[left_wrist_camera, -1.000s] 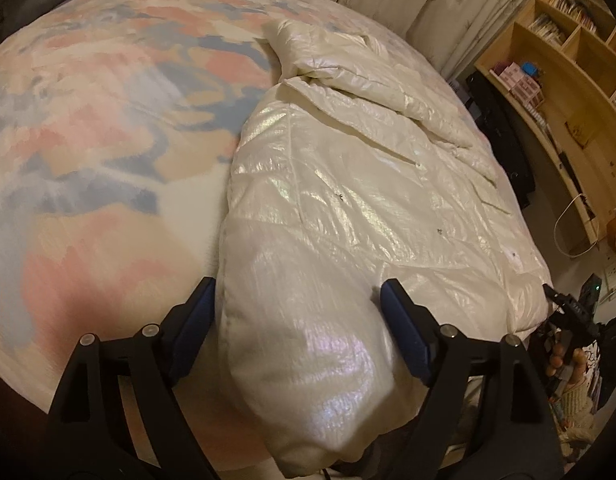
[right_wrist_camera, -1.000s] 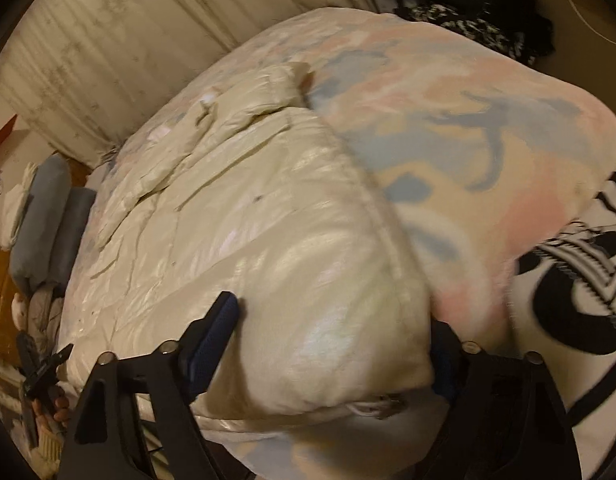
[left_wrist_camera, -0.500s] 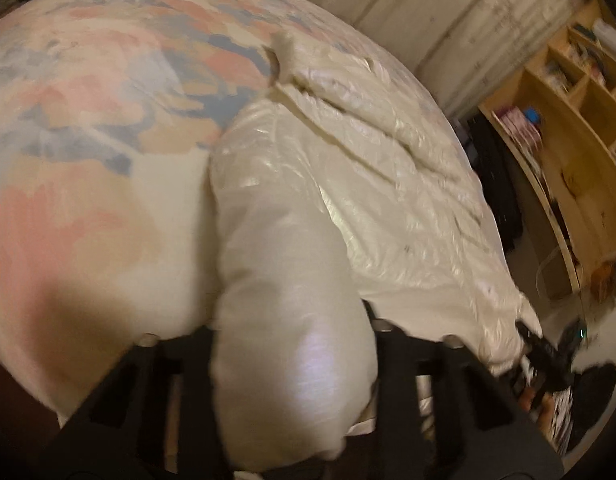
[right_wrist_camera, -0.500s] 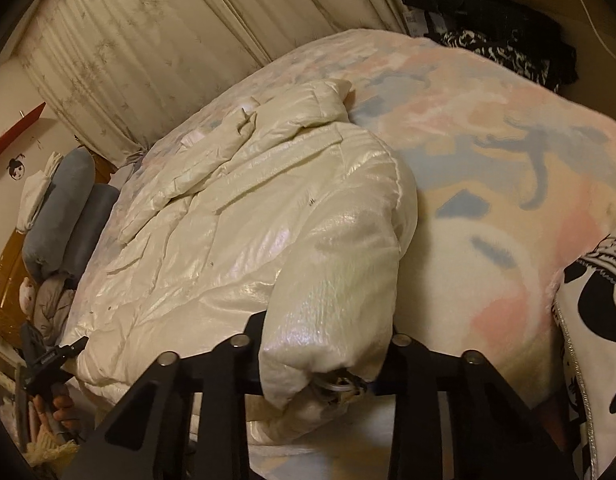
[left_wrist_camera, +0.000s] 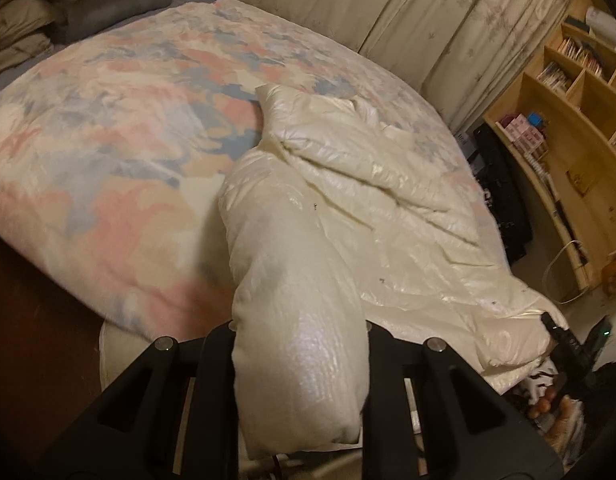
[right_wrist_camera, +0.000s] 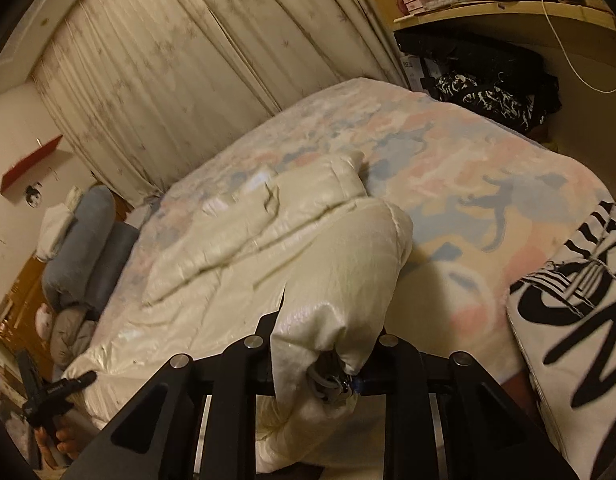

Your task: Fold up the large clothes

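The cream puffer jacket (left_wrist_camera: 348, 200) lay spread across the near half of the bed, on top of a pastel patterned blanket (left_wrist_camera: 108, 152), its collar end bunched toward the curtains (right_wrist_camera: 168, 60) and its hem hanging toward the bed's near edge. It looked light and full of air, soft enough to sag wherever it was not supported, and its glossy shell seemed slippery, the sort of fabric I would expect to creep out of a shallow pinch. Each near corner was gathered into a fat roll: the left gripper (left_wrist_camera: 300, 344) had its jaws closing on one padded corner, the fabric bulging up between them, and the right gripper (right_wrist_camera: 328, 352) was closing on the other corner, where a drawcord and toggle (right_wrist_camera: 328, 376) poked out at the hem. Taking those two hem corners deep, with plenty of padding in the bite, struck me as the sensible hold for carrying the bottom edge up toward the collar. Off to the side stood grey pillows (right_wrist_camera: 84, 240), a black-and-white printed cushion (right_wrist_camera: 580, 320) and wooden shelves (left_wrist_camera: 568, 120).
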`<state>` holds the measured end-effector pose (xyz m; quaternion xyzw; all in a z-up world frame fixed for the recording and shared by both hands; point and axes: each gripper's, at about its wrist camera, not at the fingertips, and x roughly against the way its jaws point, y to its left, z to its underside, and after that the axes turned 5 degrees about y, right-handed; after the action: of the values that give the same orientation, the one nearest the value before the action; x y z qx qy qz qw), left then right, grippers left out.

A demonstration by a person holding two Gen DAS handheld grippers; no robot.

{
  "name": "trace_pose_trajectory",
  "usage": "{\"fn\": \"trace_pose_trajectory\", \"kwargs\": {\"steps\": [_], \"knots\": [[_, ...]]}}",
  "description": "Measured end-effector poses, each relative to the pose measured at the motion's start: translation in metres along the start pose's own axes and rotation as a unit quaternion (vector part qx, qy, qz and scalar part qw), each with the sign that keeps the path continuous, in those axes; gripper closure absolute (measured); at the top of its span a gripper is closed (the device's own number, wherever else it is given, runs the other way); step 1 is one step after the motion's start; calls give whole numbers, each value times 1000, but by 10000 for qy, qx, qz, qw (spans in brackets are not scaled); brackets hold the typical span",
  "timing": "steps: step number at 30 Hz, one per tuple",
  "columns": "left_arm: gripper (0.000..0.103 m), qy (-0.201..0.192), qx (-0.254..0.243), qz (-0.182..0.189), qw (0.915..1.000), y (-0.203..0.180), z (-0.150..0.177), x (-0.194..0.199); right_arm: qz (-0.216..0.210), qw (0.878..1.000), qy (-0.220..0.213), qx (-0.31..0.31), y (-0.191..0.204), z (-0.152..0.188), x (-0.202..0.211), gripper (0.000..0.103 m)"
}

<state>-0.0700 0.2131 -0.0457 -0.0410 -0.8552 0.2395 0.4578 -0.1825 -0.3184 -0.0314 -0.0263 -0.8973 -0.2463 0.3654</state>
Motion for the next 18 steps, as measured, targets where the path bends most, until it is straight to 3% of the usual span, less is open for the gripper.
{"fn": "trace_pose_trajectory", "kwargs": {"steps": [8, 14, 18], "knots": [[88, 98, 169, 155, 9997, -3, -19, 16, -123, 9999, -88, -70, 9, -31, -3, 82], [88, 133, 447, 440, 9979, -12, -81, -9, -233, 9993, -140, -265, 15, -88, -39, 82], [87, 215, 626, 448, 9968, -17, -135, -44, -351, 9975, -48, -605, 18, -140, -87, 81]]}}
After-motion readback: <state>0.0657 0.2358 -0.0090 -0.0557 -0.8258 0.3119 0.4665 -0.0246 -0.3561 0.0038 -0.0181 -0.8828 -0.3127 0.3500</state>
